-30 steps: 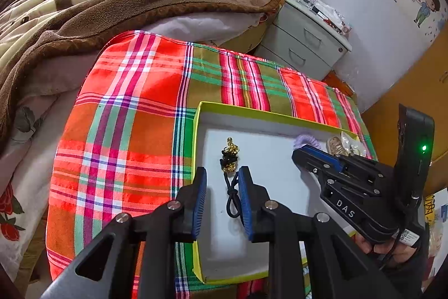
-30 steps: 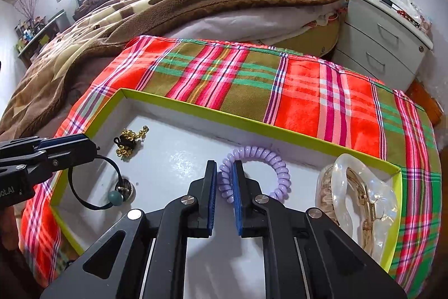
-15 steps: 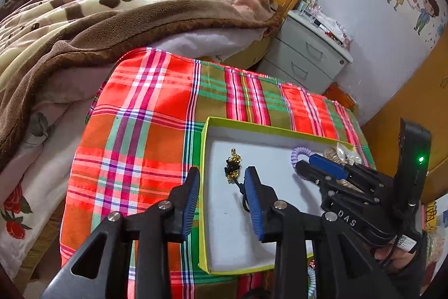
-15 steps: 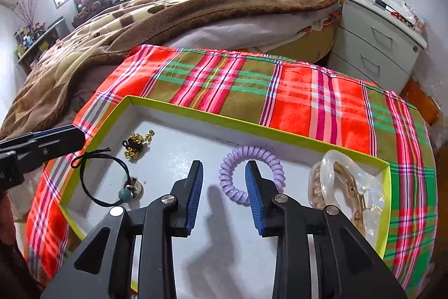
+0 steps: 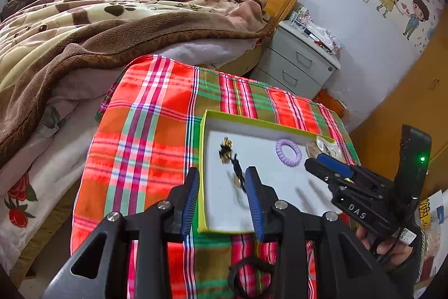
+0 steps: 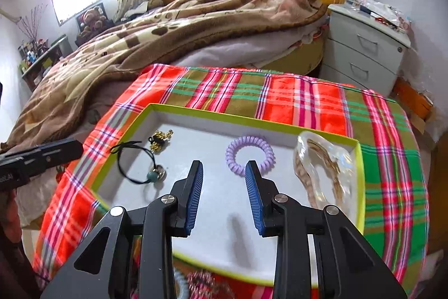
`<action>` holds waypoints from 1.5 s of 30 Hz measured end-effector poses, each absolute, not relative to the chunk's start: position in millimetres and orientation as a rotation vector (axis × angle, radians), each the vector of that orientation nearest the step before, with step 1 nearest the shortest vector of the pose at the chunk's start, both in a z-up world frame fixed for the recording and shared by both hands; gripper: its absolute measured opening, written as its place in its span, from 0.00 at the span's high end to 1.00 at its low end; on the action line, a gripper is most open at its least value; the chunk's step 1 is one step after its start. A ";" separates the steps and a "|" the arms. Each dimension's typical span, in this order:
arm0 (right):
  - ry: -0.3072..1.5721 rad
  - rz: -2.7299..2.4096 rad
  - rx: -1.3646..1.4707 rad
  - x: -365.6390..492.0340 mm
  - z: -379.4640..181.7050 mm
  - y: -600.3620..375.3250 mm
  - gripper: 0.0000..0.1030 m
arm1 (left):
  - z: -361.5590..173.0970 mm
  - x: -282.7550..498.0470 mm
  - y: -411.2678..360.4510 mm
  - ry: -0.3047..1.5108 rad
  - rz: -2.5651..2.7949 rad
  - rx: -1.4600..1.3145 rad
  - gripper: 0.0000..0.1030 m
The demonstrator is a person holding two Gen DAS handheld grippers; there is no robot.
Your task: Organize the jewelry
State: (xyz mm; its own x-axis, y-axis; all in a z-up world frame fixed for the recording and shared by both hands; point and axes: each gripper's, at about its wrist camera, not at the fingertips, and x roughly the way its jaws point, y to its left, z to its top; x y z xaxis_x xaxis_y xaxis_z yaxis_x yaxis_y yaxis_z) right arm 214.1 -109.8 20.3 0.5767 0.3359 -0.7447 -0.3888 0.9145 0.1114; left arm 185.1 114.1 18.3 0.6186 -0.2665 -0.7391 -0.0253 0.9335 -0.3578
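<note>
In the tray: the shallow white cardboard tray with a lime-green rim [image 6: 361, 173] sits on the red, green and pink plaid cloth [image 6: 294, 100] covering the counter, and everything below is placed against it.
Left end of tray: a black elastic cord with a teal bead [image 6: 140, 164] lies flat, just beside a small black-and-gold charm cluster [image 6: 160, 140].
Middle of tray: a lilac spiral hair tie [image 6: 250, 154] rests alone, apart from the cord, likely spaced so each piece stays untangled.
Right end of tray: a clear chunky chain piece with gold links [image 6: 324, 170] lies along the wall.
Left tool [image 5: 222, 196]: jaws wide and empty above the tray's near left edge, just opened off the cord.
Right tool [image 6: 224, 198]: jaws parted, nothing between them, just opened, the lilac tie beyond its tips.
Near edge, outside tray: more blurred pieces wait on the cloth, probably next.
</note>
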 end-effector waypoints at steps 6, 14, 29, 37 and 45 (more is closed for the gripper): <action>0.808 0.401 -0.040 177.3 25.3 -125.2 0.68 | 12.7 160.2 111.3 0.911 -0.149 -0.341 0.66; 0.800 0.365 -0.007 137.1 16.2 -147.0 0.68 | -5.0 125.6 102.6 0.933 -0.176 -0.342 0.65; 0.906 0.296 0.067 94.4 -28.0 -156.8 0.68 | -37.5 85.8 102.5 0.977 -0.215 -0.377 0.56; 0.908 0.244 -0.034 88.6 -33.0 -140.0 0.68 | -41.2 79.7 95.8 0.991 -0.257 -0.351 0.55; 0.901 0.249 -0.054 80.7 -33.8 -139.8 0.75 | -40.9 84.0 80.8 1.012 -0.260 -0.319 0.55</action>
State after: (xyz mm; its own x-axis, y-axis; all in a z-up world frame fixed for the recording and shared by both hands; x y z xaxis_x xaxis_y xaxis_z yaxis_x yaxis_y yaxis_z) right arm 80.7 -139.8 -33.8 0.5942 0.1920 -0.7811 -0.2369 0.9698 0.0581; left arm 84.0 80.8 -40.9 0.5060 -0.3572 -0.7851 0.0655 0.9235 -0.3780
